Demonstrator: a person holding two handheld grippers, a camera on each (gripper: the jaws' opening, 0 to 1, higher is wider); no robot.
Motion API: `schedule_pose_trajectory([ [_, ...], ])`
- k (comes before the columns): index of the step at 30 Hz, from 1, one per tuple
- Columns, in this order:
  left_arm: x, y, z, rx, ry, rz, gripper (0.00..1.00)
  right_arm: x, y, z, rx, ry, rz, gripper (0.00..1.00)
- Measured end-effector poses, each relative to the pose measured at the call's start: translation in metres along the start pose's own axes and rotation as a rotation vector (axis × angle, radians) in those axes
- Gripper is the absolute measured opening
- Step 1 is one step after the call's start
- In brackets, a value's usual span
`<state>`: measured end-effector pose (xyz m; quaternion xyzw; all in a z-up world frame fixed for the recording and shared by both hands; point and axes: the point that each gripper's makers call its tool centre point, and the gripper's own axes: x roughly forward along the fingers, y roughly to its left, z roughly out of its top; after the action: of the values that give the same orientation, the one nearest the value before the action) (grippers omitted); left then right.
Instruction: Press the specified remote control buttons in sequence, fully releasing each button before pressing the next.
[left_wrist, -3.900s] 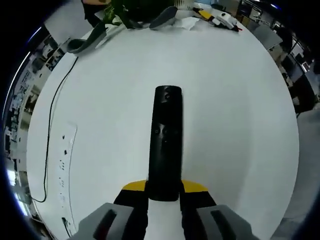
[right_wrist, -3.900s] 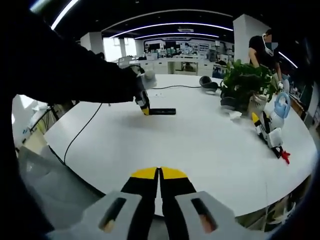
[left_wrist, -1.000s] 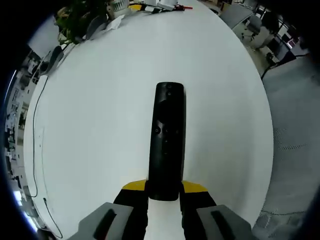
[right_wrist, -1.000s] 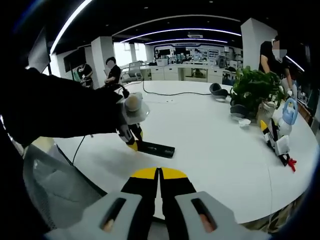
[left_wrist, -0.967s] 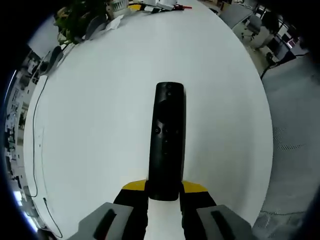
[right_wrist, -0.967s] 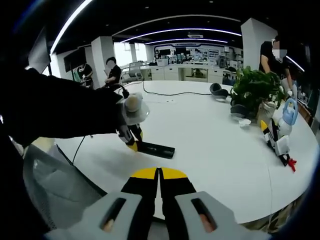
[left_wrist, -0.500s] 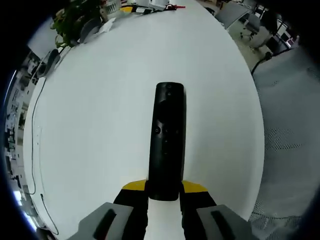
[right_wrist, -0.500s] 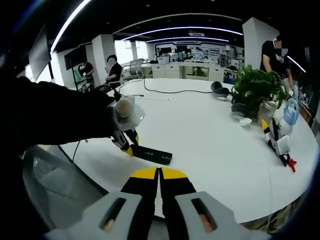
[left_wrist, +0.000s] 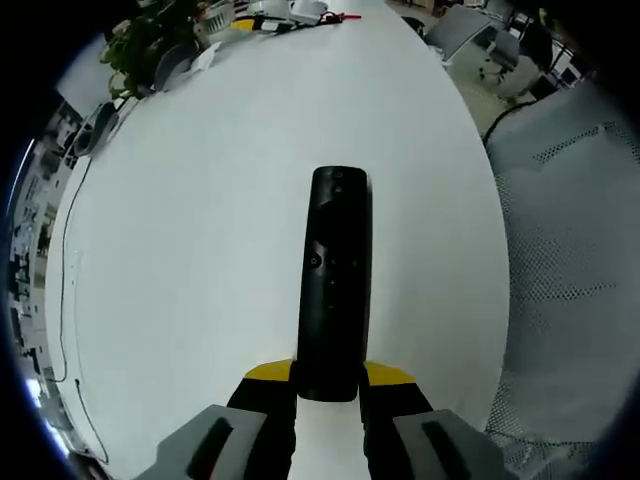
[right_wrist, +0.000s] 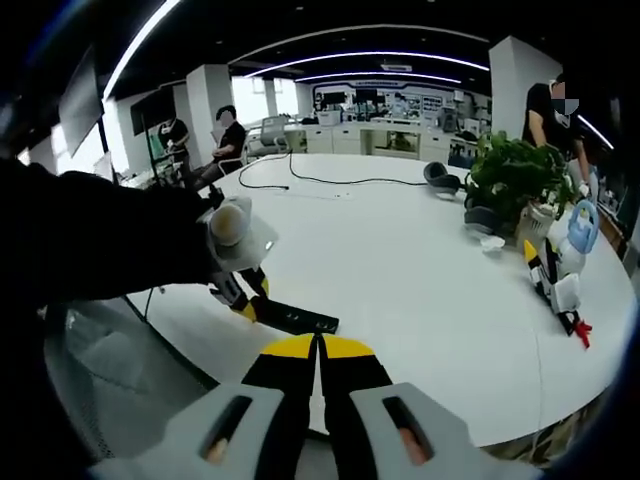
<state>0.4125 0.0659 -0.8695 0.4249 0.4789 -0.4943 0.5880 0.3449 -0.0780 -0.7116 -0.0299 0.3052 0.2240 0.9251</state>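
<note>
A long black remote control (left_wrist: 334, 280) sticks straight out from my left gripper (left_wrist: 328, 392), whose yellow-tipped jaws are shut on its near end, above the white round table (left_wrist: 200, 230). Its small buttons face up. In the right gripper view the same remote (right_wrist: 297, 320) appears low over the table's near edge, held by the left gripper (right_wrist: 248, 308) at the end of a dark sleeve. My right gripper (right_wrist: 319, 352) is shut, jaws pressed together with nothing between them, near the table's front edge, a short way from the remote.
A potted plant (right_wrist: 507, 170), headphones (right_wrist: 440, 175) and toy-like items (right_wrist: 553, 275) sit at the table's far right. A black cable (right_wrist: 320, 182) runs across the far side. A mesh chair (left_wrist: 570, 250) stands beside the table. People are in the background.
The left gripper has carried the remote toward the table's near edge, closer to the right gripper. The mesh chair has come into the left gripper view. Both grippers stay shut.
</note>
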Motion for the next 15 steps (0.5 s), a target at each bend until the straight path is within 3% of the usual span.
schedule_pose_trajectory([
  [15, -0.002, -0.019, -0.002, -0.037, -0.038, 0.008, 0.24, 0.0, 0.002, 0.0, -0.01, 0.0, 0.008, 0.0],
])
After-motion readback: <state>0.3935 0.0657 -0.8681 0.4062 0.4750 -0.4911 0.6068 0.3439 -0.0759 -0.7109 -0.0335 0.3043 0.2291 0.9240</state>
